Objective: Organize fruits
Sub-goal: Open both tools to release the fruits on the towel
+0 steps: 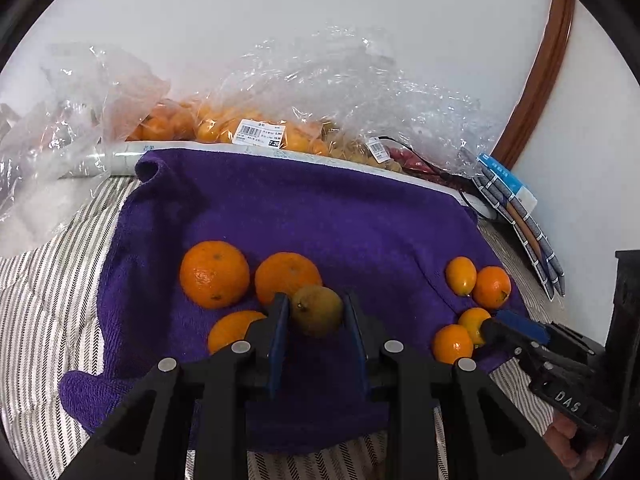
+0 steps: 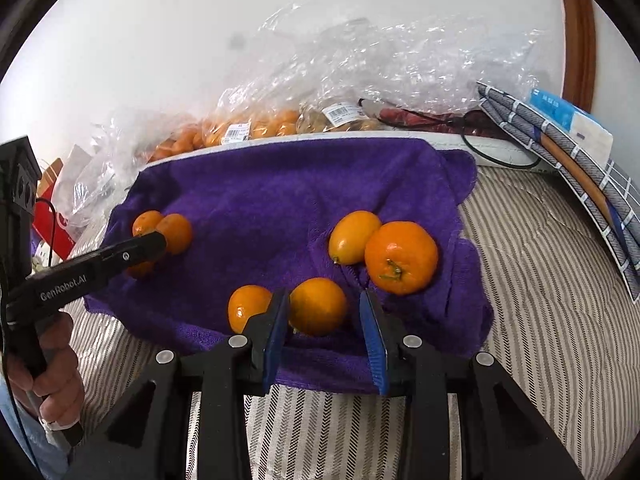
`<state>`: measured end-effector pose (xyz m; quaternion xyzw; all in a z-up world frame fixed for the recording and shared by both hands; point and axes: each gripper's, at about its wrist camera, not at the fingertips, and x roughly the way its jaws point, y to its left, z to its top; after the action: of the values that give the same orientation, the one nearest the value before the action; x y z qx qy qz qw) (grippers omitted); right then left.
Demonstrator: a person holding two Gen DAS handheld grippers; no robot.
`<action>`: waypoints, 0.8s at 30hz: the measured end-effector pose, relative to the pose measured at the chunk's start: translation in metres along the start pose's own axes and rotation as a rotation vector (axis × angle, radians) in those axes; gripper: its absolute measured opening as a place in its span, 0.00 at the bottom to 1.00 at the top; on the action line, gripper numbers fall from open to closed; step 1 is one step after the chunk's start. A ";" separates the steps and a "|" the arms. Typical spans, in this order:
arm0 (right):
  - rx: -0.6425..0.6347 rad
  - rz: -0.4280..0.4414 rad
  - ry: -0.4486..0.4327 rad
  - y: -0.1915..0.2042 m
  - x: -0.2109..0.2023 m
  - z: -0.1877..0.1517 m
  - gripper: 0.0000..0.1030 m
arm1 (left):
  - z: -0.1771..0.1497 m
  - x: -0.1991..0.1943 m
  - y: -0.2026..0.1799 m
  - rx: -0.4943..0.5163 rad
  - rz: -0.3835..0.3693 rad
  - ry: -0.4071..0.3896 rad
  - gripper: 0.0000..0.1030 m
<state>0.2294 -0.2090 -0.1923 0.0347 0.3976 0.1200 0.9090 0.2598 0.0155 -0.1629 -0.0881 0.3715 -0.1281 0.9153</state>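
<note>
A purple towel (image 1: 320, 216) lies on the striped bed. My left gripper (image 1: 316, 310) is shut on a brownish-green fruit (image 1: 317, 311) just above the towel, next to three large oranges (image 1: 214, 274). In the right wrist view my right gripper (image 2: 324, 312) is open around a small orange fruit (image 2: 318, 306); its left pad touches the fruit, the right pad stands apart. Another small fruit (image 2: 248, 308) lies to its left. A kumquat (image 2: 352, 236) and a mandarin (image 2: 401, 257) lie beyond. The left gripper also shows in the right wrist view (image 2: 154, 242), in front of the large oranges (image 2: 174, 232).
Clear plastic bags of oranges (image 1: 256, 128) and other fruit line the wall behind the towel. A folded checked cloth and blue packet (image 1: 516, 216) lie at the right. A black cable (image 2: 492, 156) runs there. The striped bedding (image 2: 540, 280) surrounds the towel.
</note>
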 end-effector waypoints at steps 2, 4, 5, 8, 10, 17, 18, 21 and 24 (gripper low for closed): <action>0.016 0.002 -0.012 -0.003 -0.005 0.000 0.36 | 0.000 0.001 -0.002 0.012 0.004 0.003 0.26; 0.027 0.006 -0.026 -0.004 -0.010 -0.001 0.36 | -0.001 -0.002 -0.003 0.026 0.006 -0.006 0.32; 0.029 -0.005 -0.041 -0.003 -0.014 -0.001 0.36 | -0.001 -0.004 -0.004 0.028 0.005 -0.015 0.36; 0.009 -0.040 -0.060 0.005 -0.026 -0.002 0.35 | 0.001 -0.013 -0.002 0.022 -0.019 -0.051 0.40; 0.000 -0.025 -0.071 0.013 -0.037 -0.005 0.35 | 0.002 -0.017 0.001 0.007 -0.034 -0.067 0.41; -0.042 0.062 0.020 0.057 -0.050 -0.035 0.31 | 0.007 -0.042 0.009 -0.019 0.028 -0.117 0.42; -0.041 0.060 0.038 0.062 -0.048 -0.041 0.30 | 0.006 -0.047 0.010 -0.021 0.050 -0.117 0.42; -0.039 0.062 0.082 0.073 -0.041 -0.056 0.18 | -0.004 -0.062 0.018 0.002 0.124 -0.083 0.42; -0.024 0.077 0.097 0.079 -0.035 -0.062 0.17 | -0.020 -0.079 0.029 0.042 0.203 -0.068 0.42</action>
<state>0.1466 -0.1430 -0.1970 0.0332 0.4382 0.1612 0.8837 0.1966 0.0654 -0.1326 -0.0352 0.3443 -0.0393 0.9374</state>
